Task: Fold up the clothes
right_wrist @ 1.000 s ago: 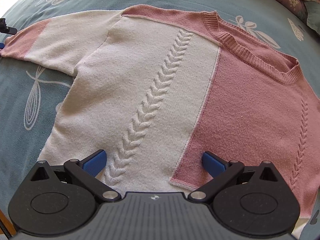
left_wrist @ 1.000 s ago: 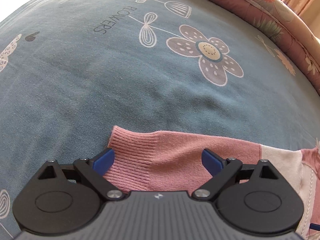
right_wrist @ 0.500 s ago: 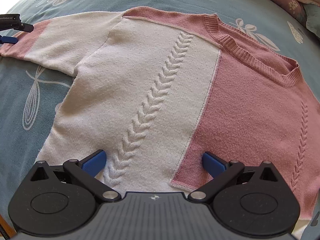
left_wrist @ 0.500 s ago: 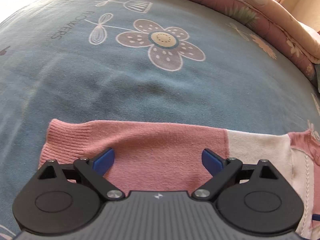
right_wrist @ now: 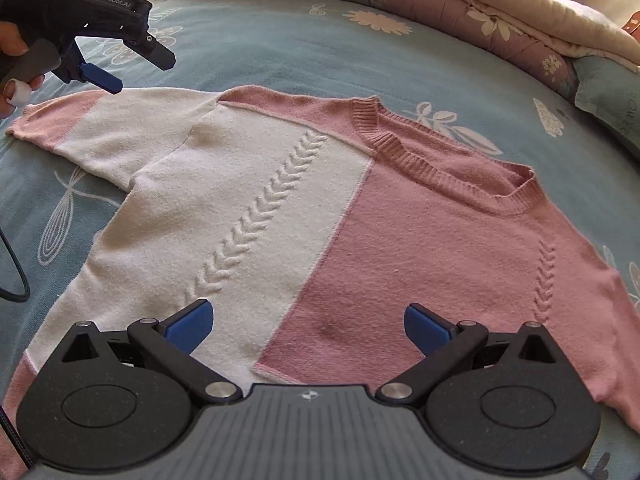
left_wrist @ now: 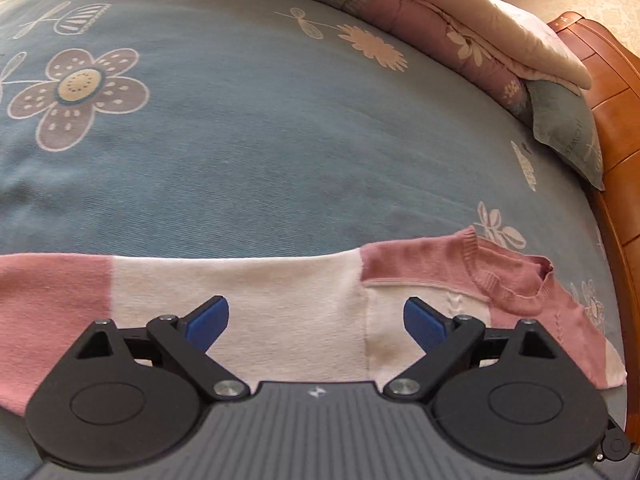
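Note:
A pink and cream knit sweater [right_wrist: 304,216] lies spread flat on the blue bedspread, front up, neckline [right_wrist: 440,164] toward the far side. Its left sleeve [left_wrist: 224,300] stretches out flat, cream with a pink cuff end [left_wrist: 48,304]. My left gripper [left_wrist: 316,322] hovers open over the cream part of that sleeve, near the shoulder seam. From the right wrist view the left gripper [right_wrist: 120,64] is above the sleeve, apart from it, held by a hand [right_wrist: 16,76]. My right gripper [right_wrist: 306,324] stands open over the sweater's lower hem with nothing between its fingers.
The blue flower-print bedspread [left_wrist: 280,140] covers the bed around the sweater. A folded pink floral quilt [left_wrist: 440,24] runs along the far edge, with a grey-blue pillow [left_wrist: 568,128] and a wooden headboard [left_wrist: 616,128] at right. A black cable [right_wrist: 12,264] trails at left.
My left gripper has slid right along the sleeve, from the pink cuff to the cream part near the shoulder, and has lifted. The right gripper has stayed over the hem.

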Available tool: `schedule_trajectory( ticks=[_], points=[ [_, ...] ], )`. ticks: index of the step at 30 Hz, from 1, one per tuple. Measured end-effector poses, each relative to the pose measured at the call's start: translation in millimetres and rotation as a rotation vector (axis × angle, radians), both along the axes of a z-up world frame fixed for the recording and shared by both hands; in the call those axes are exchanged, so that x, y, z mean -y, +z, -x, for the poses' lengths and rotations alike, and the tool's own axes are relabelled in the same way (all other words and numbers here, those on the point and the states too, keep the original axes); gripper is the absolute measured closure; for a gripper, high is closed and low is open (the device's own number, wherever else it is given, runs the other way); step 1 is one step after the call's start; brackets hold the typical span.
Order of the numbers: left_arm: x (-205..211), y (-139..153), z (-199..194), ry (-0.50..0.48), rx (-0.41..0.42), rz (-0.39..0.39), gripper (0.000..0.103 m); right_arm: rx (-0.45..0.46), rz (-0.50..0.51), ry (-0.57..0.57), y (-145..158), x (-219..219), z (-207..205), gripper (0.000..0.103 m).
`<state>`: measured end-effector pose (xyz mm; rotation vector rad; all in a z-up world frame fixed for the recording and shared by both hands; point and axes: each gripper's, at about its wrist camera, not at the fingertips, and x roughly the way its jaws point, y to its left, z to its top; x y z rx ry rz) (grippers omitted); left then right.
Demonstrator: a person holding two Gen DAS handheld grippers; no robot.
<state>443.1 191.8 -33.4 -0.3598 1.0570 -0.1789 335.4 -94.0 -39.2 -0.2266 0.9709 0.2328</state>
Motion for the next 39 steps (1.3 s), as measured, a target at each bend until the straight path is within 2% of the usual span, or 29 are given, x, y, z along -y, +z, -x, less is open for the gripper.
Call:
schedule_trajectory(
  ticks=[7,11,17,22,29,31,36,39],
  points=[
    [157,12,-27,-0.199,0.041,0.077,0.009,0.022,0.028,-0.117,4,113,10,0.0],
    [190,0,-42,-0.199,0.034,0.038,0.009,0.031,-0.016,-0.212,0,163,23,0.0],
    [241,-17,-63,-0.2,0.023,-0.021,0.009,0.052,-0.101,-0.291,-3,212,51,0.0],
    [282,-32,-81,-0.2,0.014,-0.07,0.009,0.083,-0.116,-0.385,2,255,65,0.0],
    [289,-17,-61,-0.238,0.015,-0.111,0.009,0.151,-0.075,-0.582,12,347,54,0.0],
    [290,-12,-54,-0.25,0.016,-0.122,0.009,0.166,-0.066,-0.599,11,367,44,0.0],
    [281,-10,-14,-0.334,-0.028,-0.196,0.009,0.129,-0.084,-0.547,-6,387,14,0.0],
    [263,-10,12,-0.339,-0.063,-0.234,0.009,0.099,-0.1,-0.506,-18,396,-4,0.0]
  ],
)
